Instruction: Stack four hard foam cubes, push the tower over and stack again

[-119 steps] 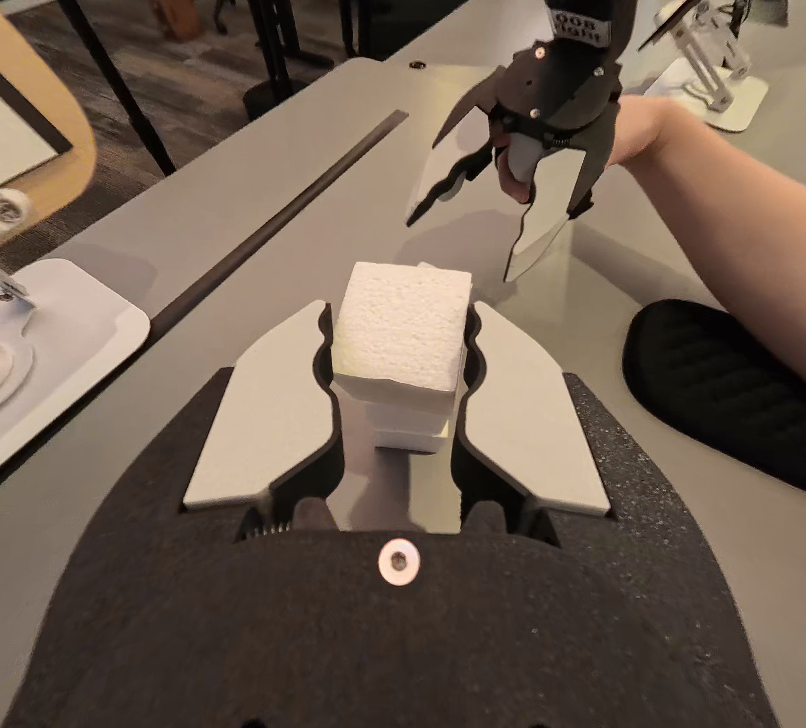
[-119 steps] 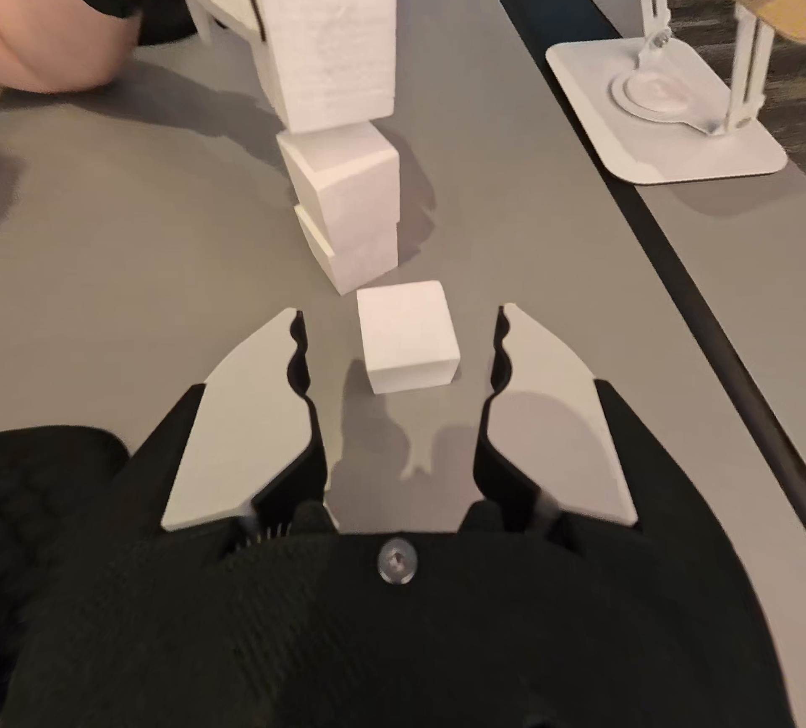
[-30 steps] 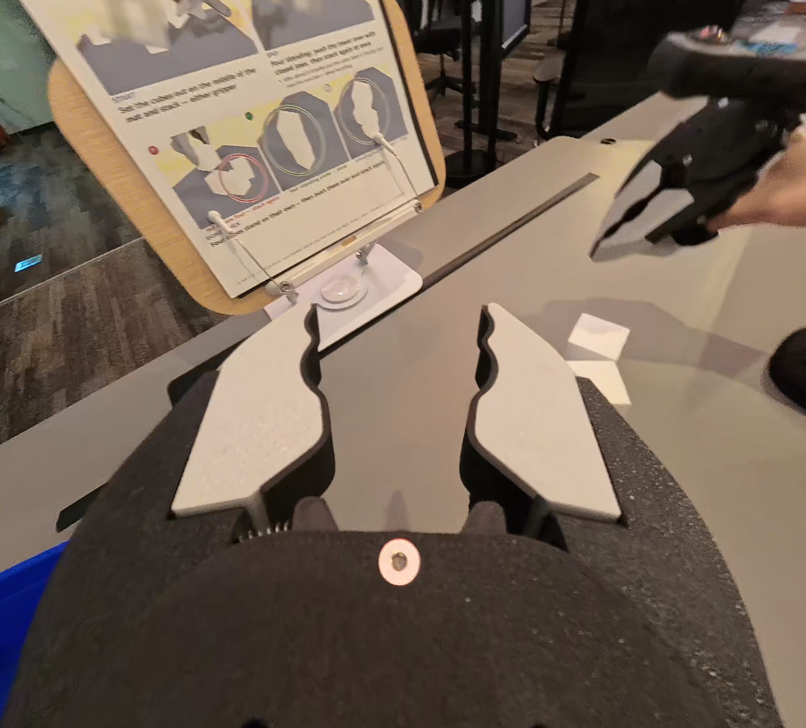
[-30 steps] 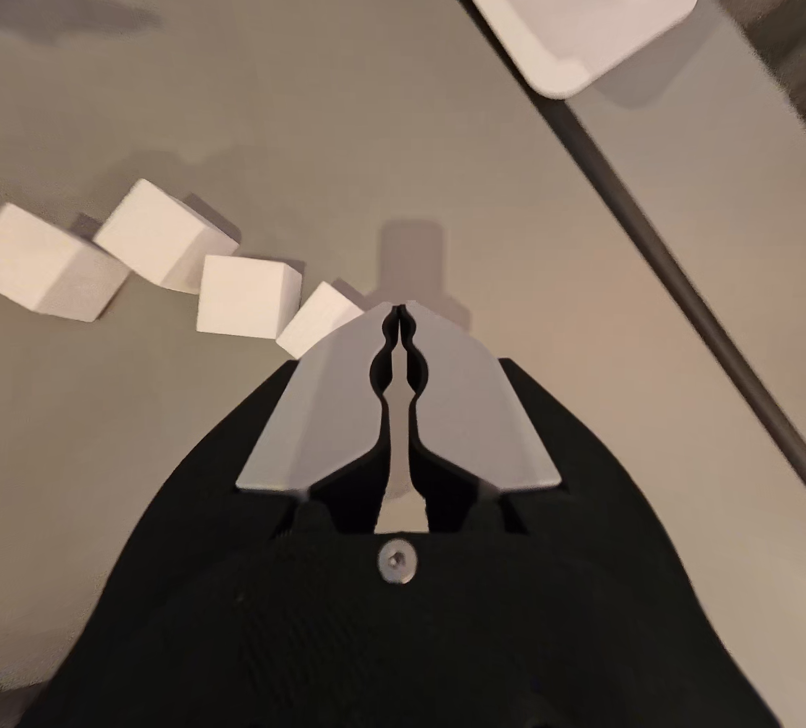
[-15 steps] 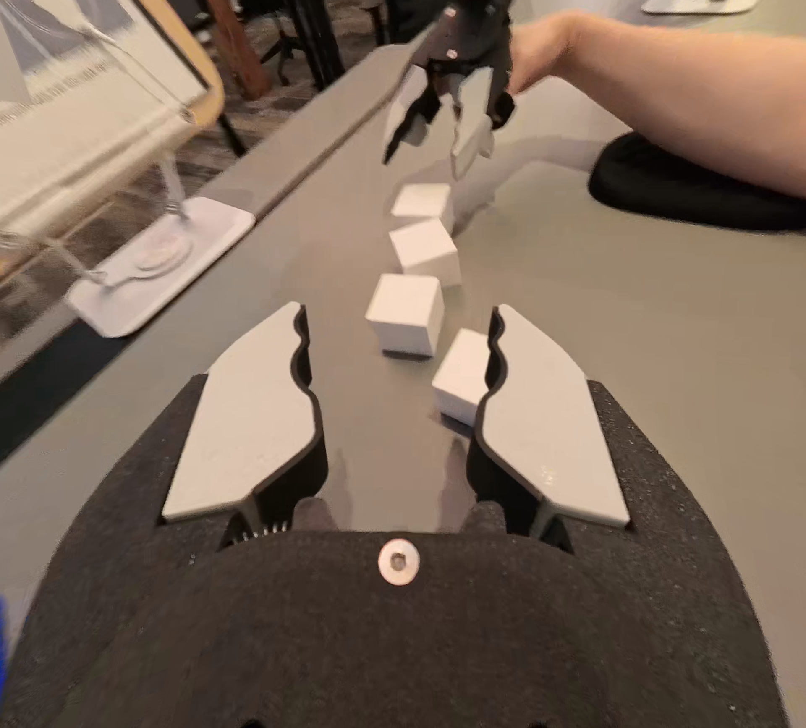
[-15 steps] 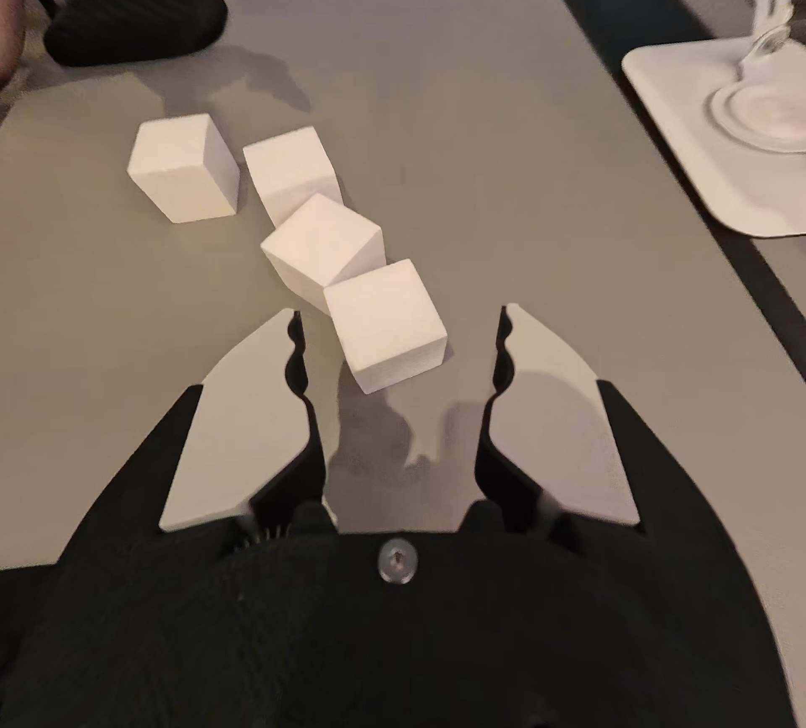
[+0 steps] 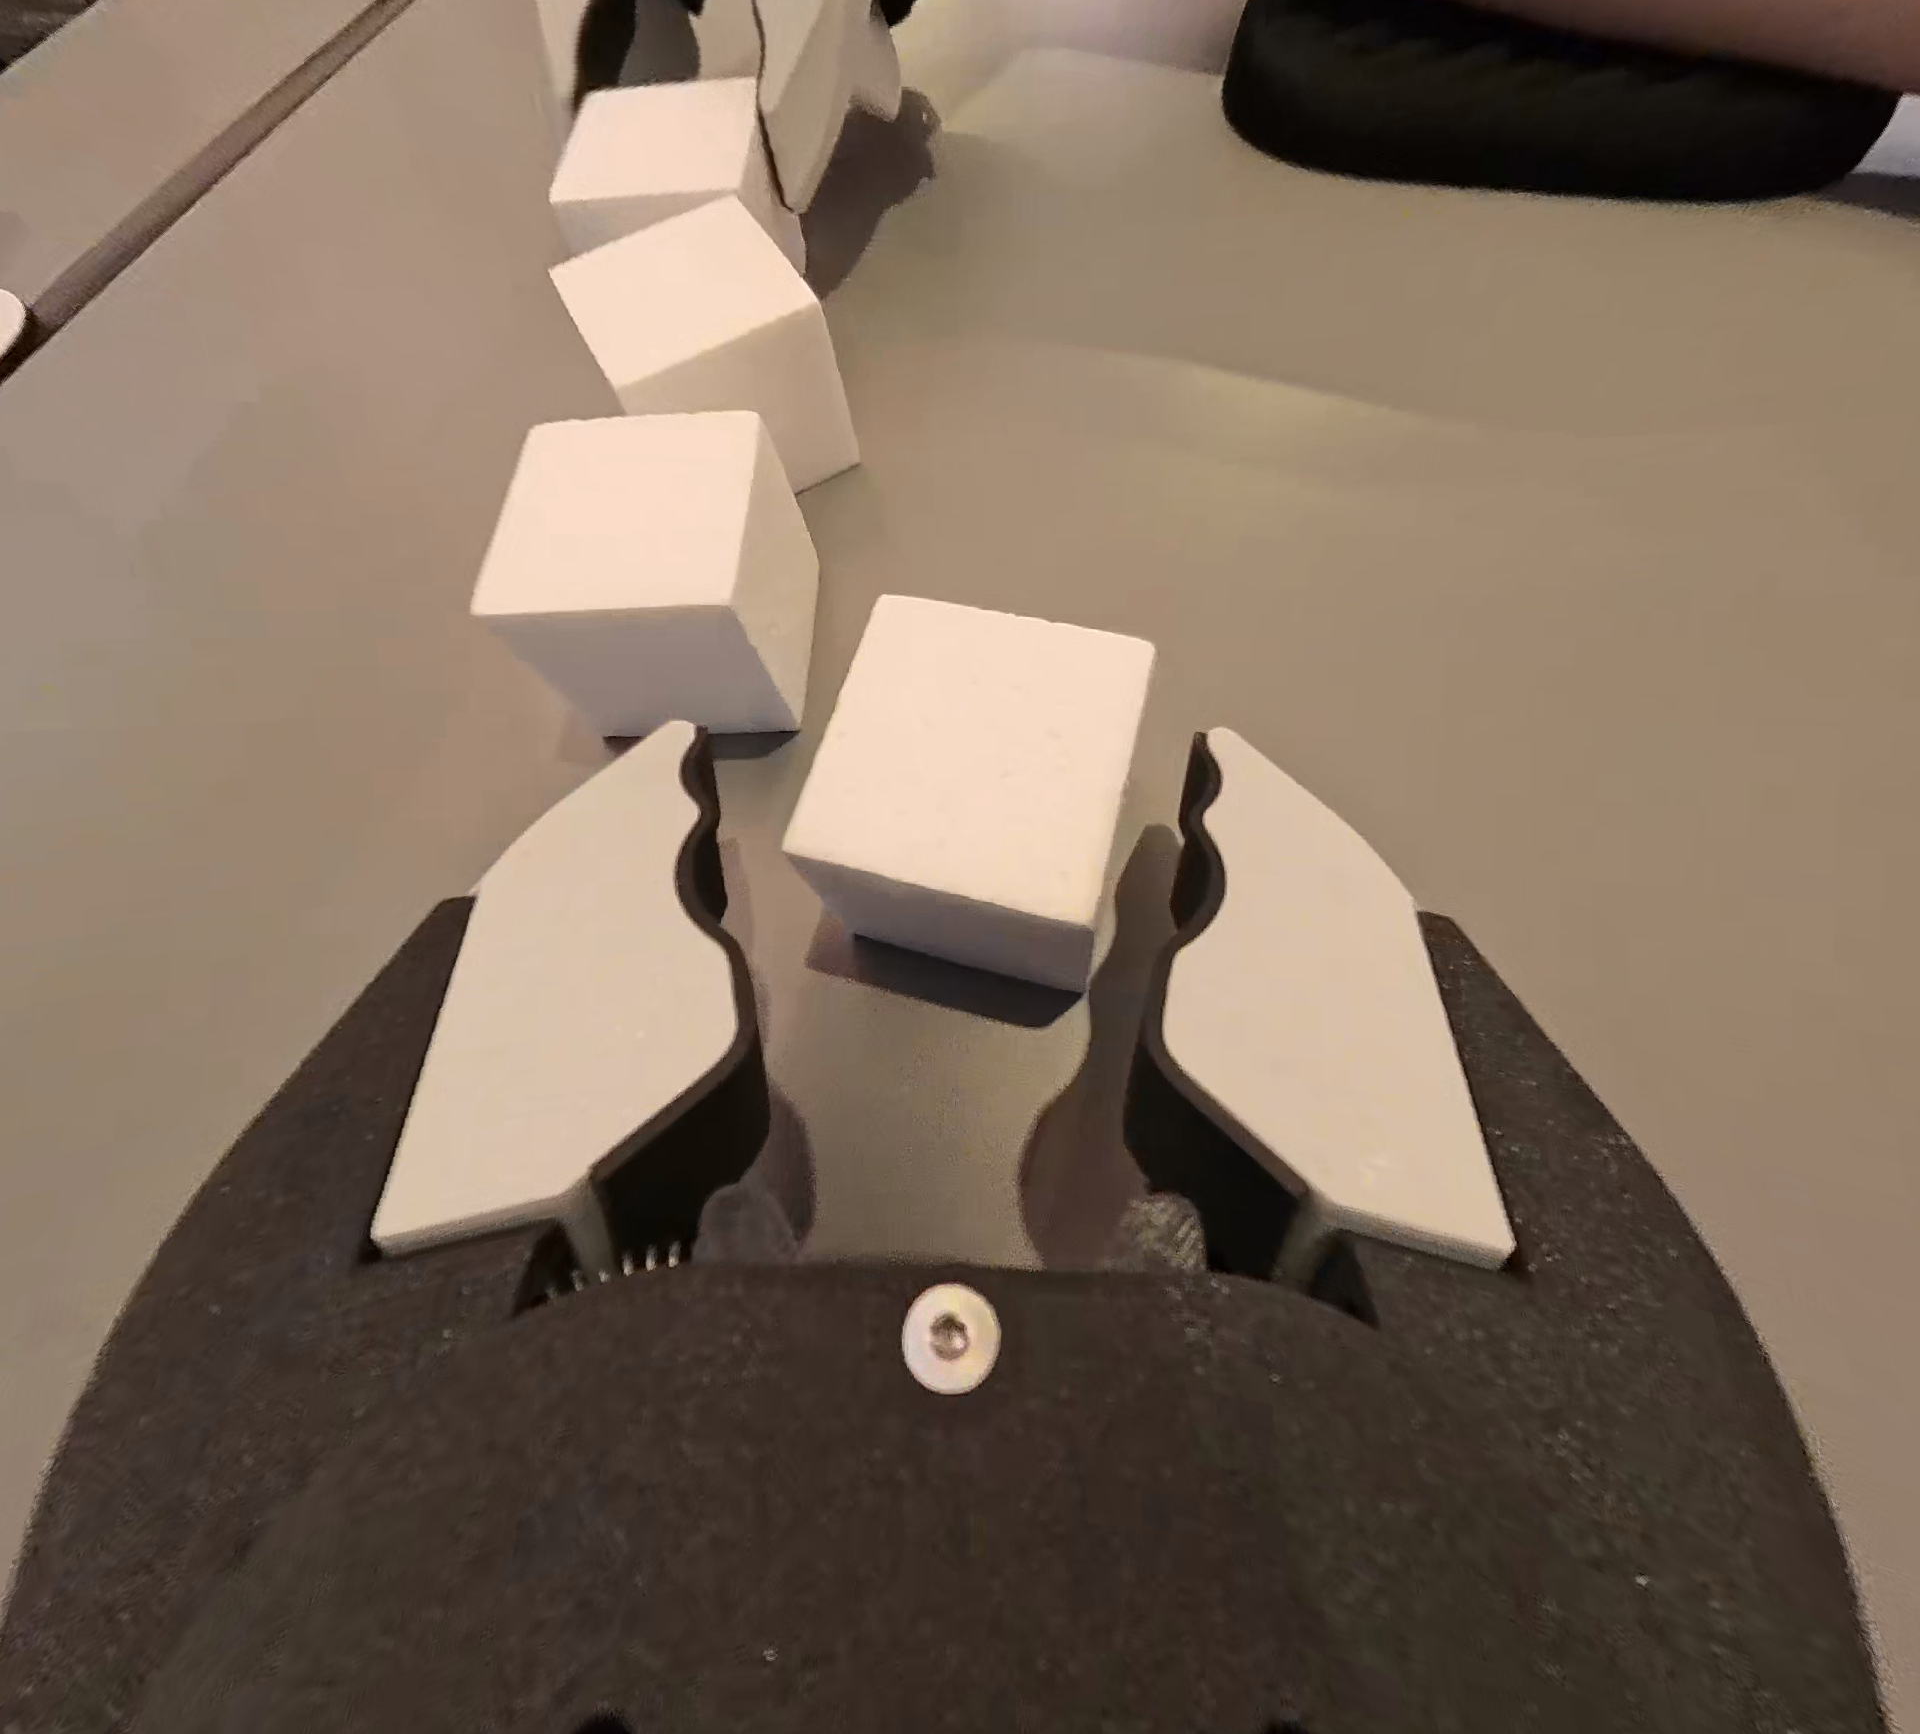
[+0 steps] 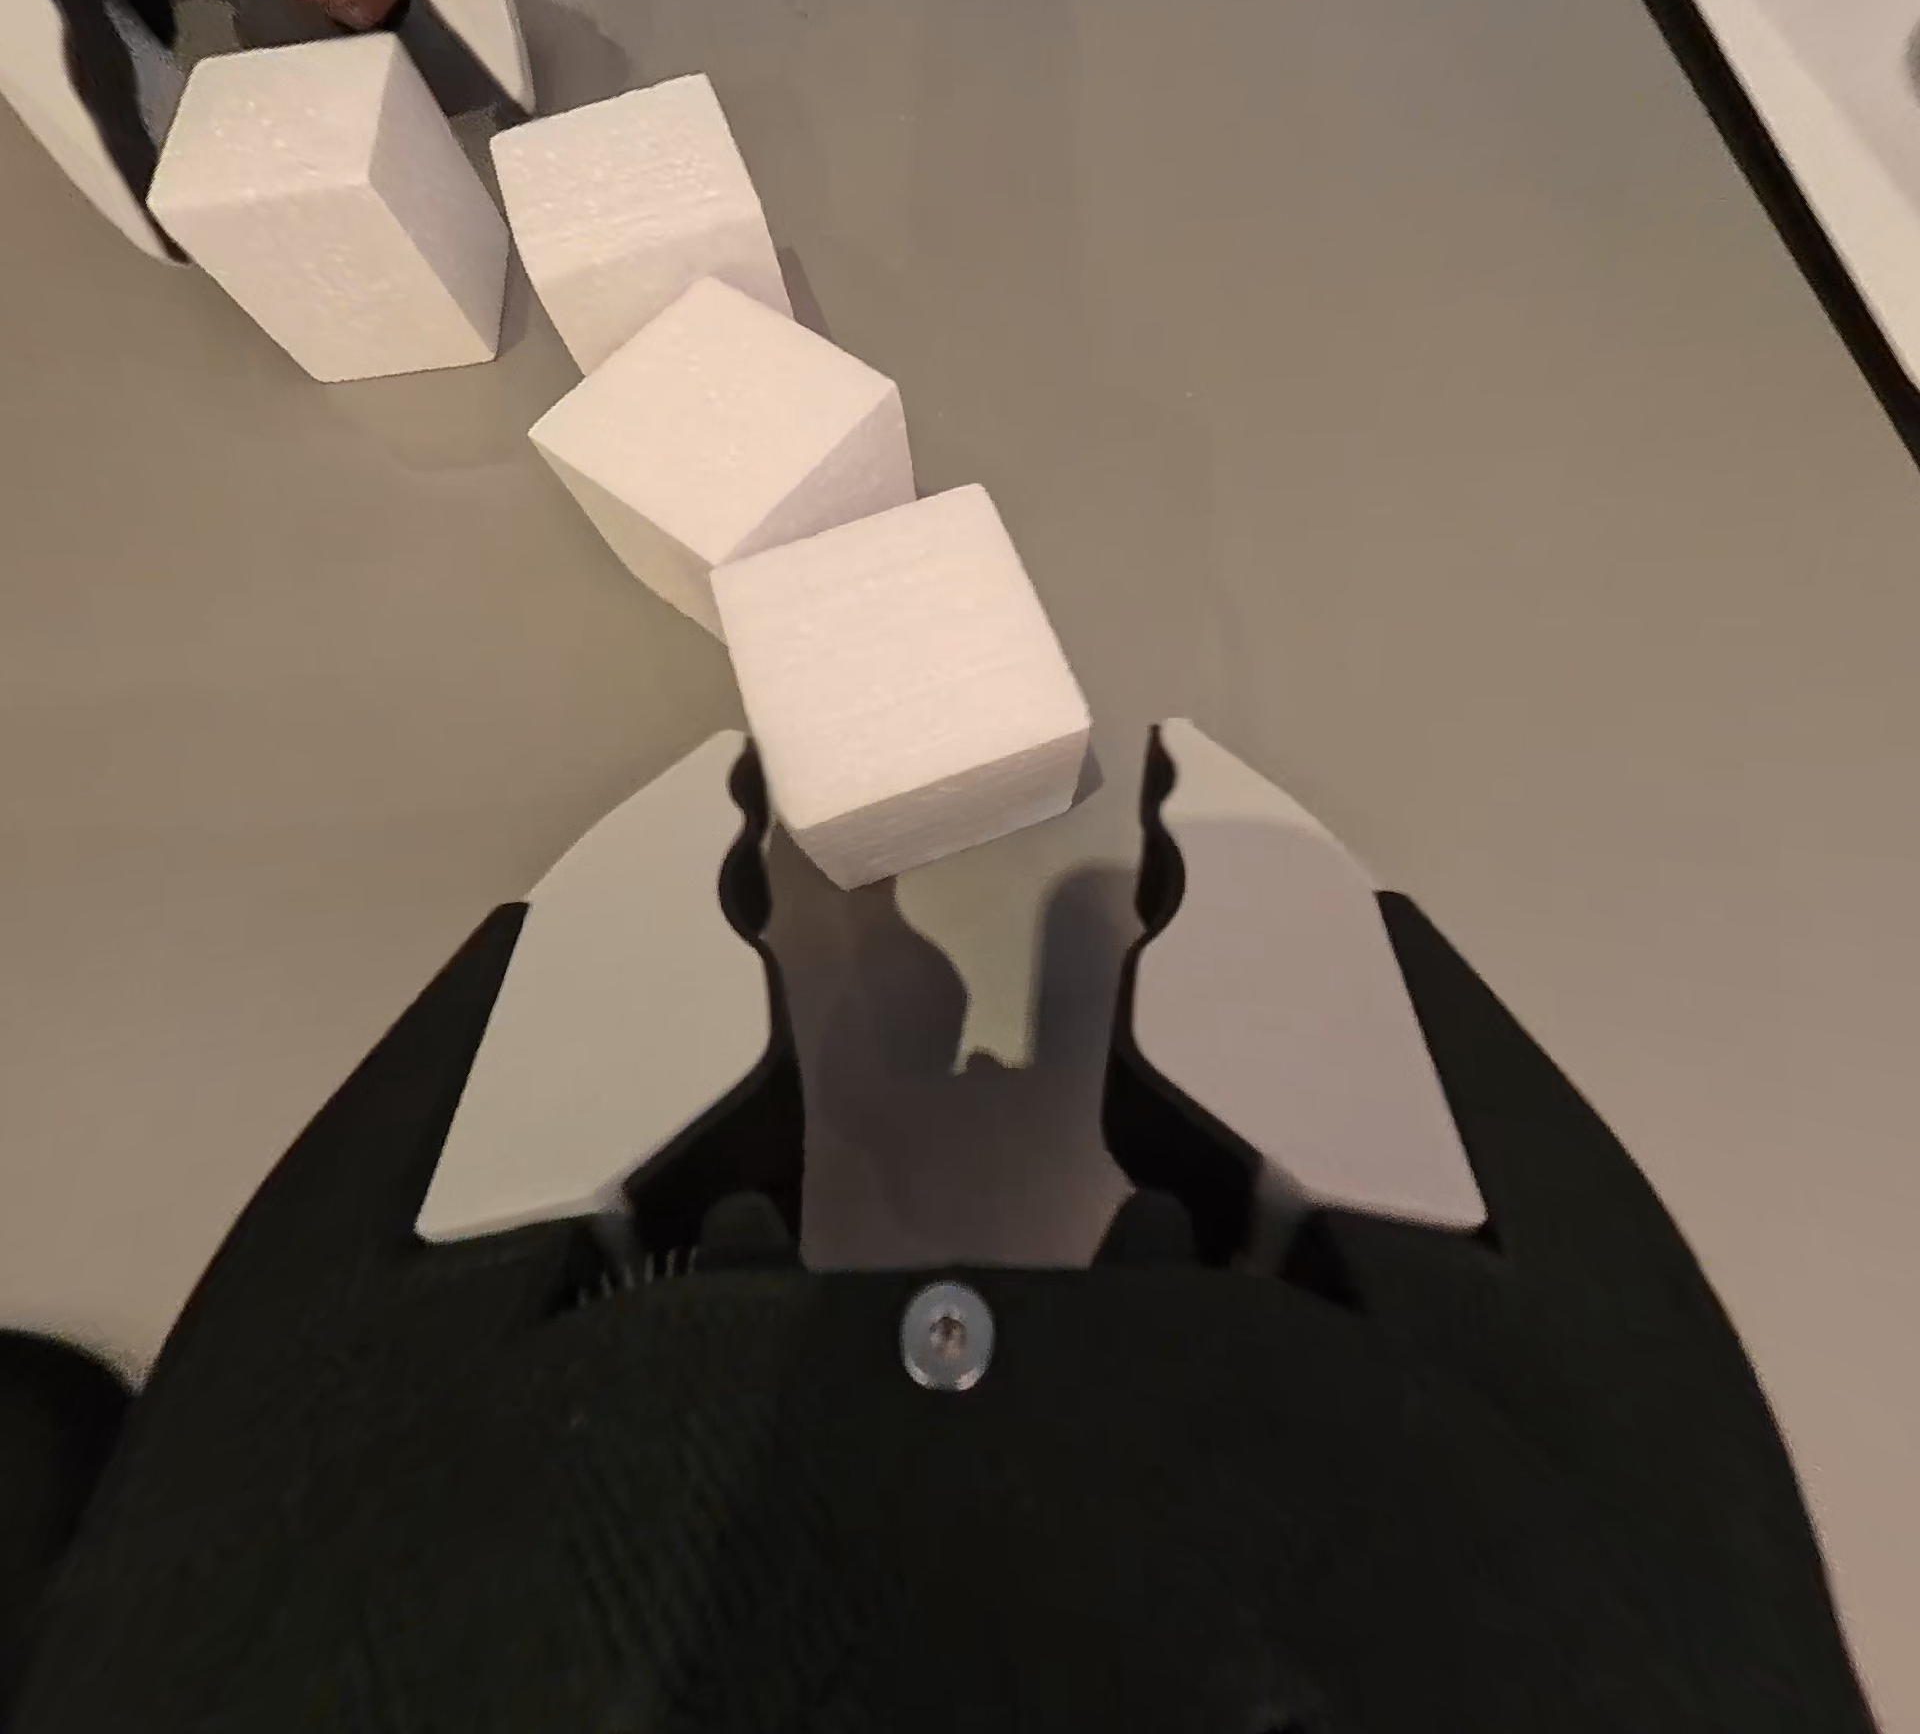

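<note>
All four white foam cubes are down on the grey table (image 7: 1455, 437), lying in a loose crooked line, none stacked. My left gripper (image 7: 940, 837) is wide open around the near-end cube (image 7: 971, 796); I see gaps on both sides and no finger contact. The second cube (image 7: 644, 572) sits just beyond my left finger (image 7: 582, 988), tight on that side. The third cube (image 7: 707, 334) lies turned at an angle. My right gripper (image 8: 945, 811) is also wide open, holding nothing, at the far-end cube (image 8: 904, 676), which sits off-centre by its left finger. Open table to my right up to the black wrist rest (image 7: 1538, 95); the dark table seam (image 7: 260, 115) and a white stand base (image 8: 1818, 53) bound the other side. No containers in view.
</note>
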Available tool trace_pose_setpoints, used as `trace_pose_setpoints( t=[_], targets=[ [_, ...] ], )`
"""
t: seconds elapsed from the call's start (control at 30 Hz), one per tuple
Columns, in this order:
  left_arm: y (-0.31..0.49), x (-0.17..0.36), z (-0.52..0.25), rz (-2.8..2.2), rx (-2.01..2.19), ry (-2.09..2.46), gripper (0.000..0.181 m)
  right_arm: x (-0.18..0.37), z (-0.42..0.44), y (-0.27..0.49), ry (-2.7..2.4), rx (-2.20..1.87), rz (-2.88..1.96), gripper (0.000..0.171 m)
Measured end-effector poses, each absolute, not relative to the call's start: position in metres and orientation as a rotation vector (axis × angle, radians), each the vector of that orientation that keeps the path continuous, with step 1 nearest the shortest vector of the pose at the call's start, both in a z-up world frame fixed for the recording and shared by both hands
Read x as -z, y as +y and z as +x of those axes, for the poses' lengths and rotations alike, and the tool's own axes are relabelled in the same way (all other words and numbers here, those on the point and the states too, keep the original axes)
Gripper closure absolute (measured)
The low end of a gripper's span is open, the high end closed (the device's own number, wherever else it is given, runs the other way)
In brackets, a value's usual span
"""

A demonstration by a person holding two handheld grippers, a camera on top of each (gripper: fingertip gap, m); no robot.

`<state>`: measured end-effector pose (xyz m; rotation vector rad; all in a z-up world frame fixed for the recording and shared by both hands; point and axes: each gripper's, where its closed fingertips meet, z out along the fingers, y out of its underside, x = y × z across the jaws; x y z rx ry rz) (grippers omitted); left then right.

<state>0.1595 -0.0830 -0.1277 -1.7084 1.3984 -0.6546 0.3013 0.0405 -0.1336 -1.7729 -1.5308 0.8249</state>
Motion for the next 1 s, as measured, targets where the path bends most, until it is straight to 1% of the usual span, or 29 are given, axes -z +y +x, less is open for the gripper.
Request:
trace_pose_setpoints(
  t=[0.03, 0.07, 0.17, 0.27, 0.37, 0.43, 0.5, 0.6, 0.7, 1.0],
  targets=[
    [-0.082, 0.132, 0.161, -1.721, 0.638, 1.401, 0.104, 0.135, 0.303, 0.038, -1.541, -0.838, -1.775, 0.112],
    [-0.080, 0.137, 0.161, -1.738, 0.613, 1.410, 0.115, 0.135, 0.304, 0.038, -1.541, -0.848, -1.780, 0.113],
    [-0.078, 0.132, 0.154, -1.770, 0.590, 1.413, 0.116, 0.127, 0.322, 0.044, -1.482, -0.826, -1.828, 0.114],
    [-0.074, 0.115, 0.140, -1.766, 0.569, 1.330, 0.116, 0.084, 0.327, 0.054, -1.356, -0.777, -1.775, 0.114],
    [-0.071, 0.097, 0.124, -1.726, 0.540, 1.253, 0.116, 0.030, 0.290, 0.040, -1.335, -0.834, -1.633, 0.114],
    [-0.064, 0.089, 0.113, -1.724, 0.511, 1.193, 0.116, 0.013, 0.249, 0.015, -1.425, -0.908, -1.536, 0.114],
    [-0.056, 0.082, 0.103, -1.729, 0.488, 1.127, 0.116, 0.017, 0.214, -0.006, -1.537, -0.929, -1.487, 0.114],
    [-0.050, 0.074, 0.093, -1.741, 0.522, 1.034, 0.116, 0.047, 0.186, -0.017, -1.660, -0.879, -1.571, 0.114],
    [-0.049, 0.069, 0.088, -1.733, 0.530, 1.001, 0.116, 0.064, 0.179, -0.014, -1.675, -0.868, -1.628, 0.114],
    [-0.056, 0.080, 0.095, -1.752, 0.504, 1.089, 0.116, 0.069, 0.184, -0.007, -1.601, -0.921, -1.724, 0.115]
  ],
)
